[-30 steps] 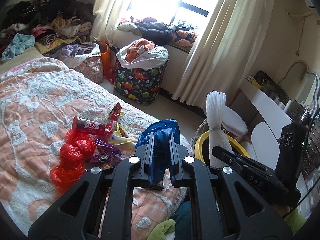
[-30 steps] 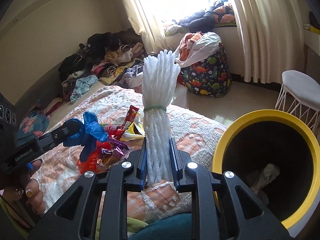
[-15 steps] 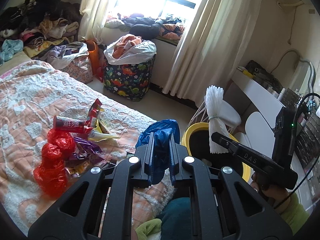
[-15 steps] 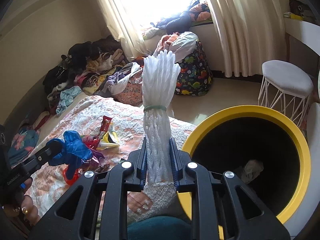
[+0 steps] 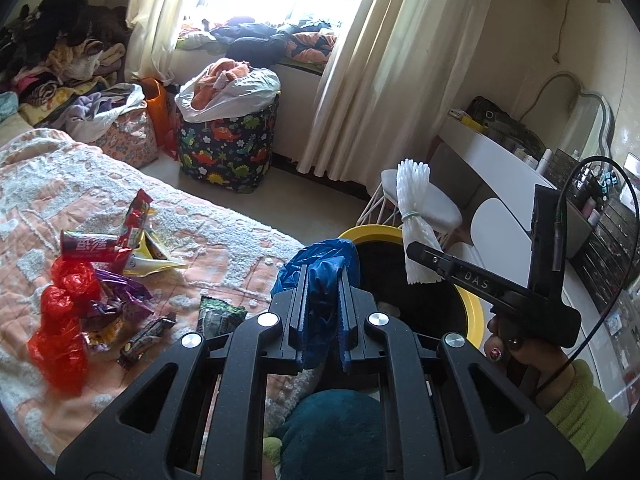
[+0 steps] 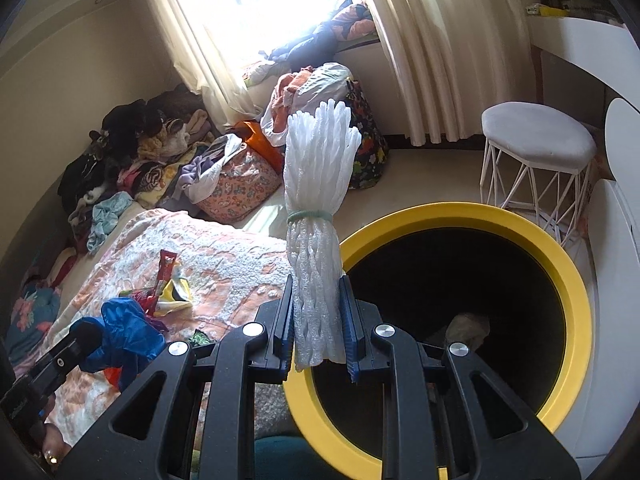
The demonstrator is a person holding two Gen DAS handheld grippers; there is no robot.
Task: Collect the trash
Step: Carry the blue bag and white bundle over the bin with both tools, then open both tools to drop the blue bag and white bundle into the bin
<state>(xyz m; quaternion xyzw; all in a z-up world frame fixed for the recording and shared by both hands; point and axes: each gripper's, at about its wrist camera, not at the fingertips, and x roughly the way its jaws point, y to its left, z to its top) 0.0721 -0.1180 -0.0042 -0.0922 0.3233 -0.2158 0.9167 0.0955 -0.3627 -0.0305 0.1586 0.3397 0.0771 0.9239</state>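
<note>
A crumpled blue plastic bag (image 5: 320,276) is pinched between the nearly closed fingers of the left tool (image 5: 322,320), just at the near rim of the yellow-rimmed trash bin (image 5: 472,316). In the right wrist view, the same bag (image 6: 128,334) is seen hanging over the bed's edge, left of the bin (image 6: 576,320). A bundle of white foam netting (image 6: 316,240), tied at its waist with a green band, is gripped at its lower end by the right tool (image 6: 318,336), whose fingers are closed narrowly on it. The bundle is held upright above the near left rim of the bin, and a pale crumpled scrap (image 6: 468,328) is seen at the bin's bottom. On the peach bedspread (image 5: 240,240) more trash is scattered: a red plastic bag (image 5: 60,320), a red snack wrapper (image 5: 90,246), purple wrappers (image 5: 120,300) and a green packet (image 5: 218,316). A white stool (image 6: 536,148) stands beyond the bin.
</note>
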